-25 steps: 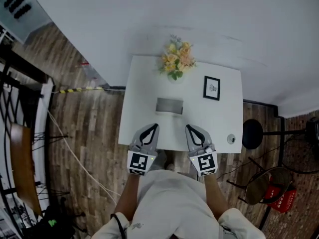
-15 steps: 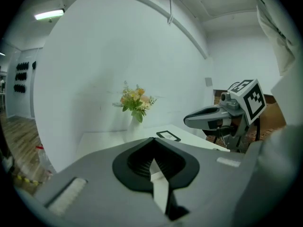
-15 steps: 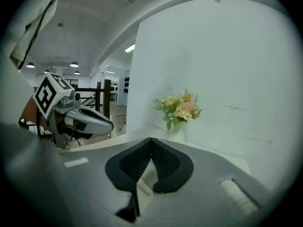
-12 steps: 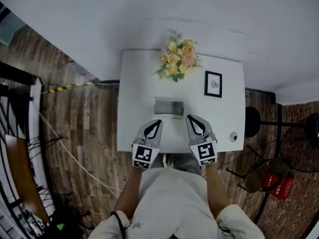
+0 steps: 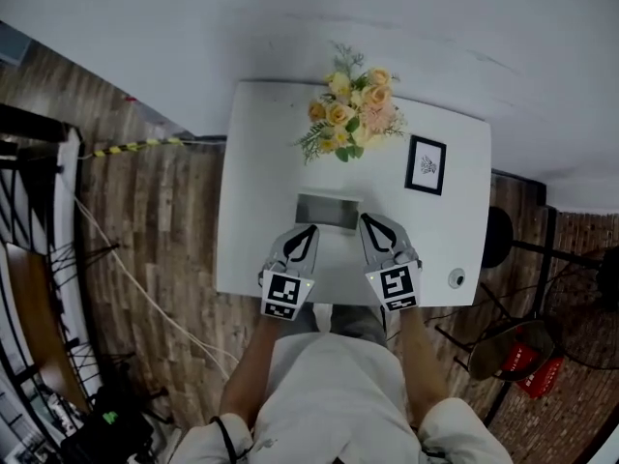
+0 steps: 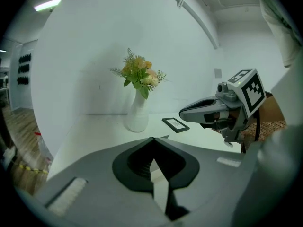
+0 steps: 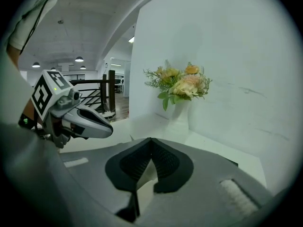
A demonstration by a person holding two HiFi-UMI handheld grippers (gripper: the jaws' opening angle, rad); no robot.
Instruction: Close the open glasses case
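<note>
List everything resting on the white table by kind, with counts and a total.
glasses case: 1
vase of flowers: 1
picture frame: 1
small round object: 1
Total: 4

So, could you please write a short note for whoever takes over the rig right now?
Left gripper: shut, empty, just short of the open grey rectangular glasses case.
Right gripper: shut, empty, alongside.
The case lies midway on the white table, in front of the vase of yellow and peach flowers.
Done: nothing yet; neither gripper holds the case.
To do: fold it closed and press it shut.
</note>
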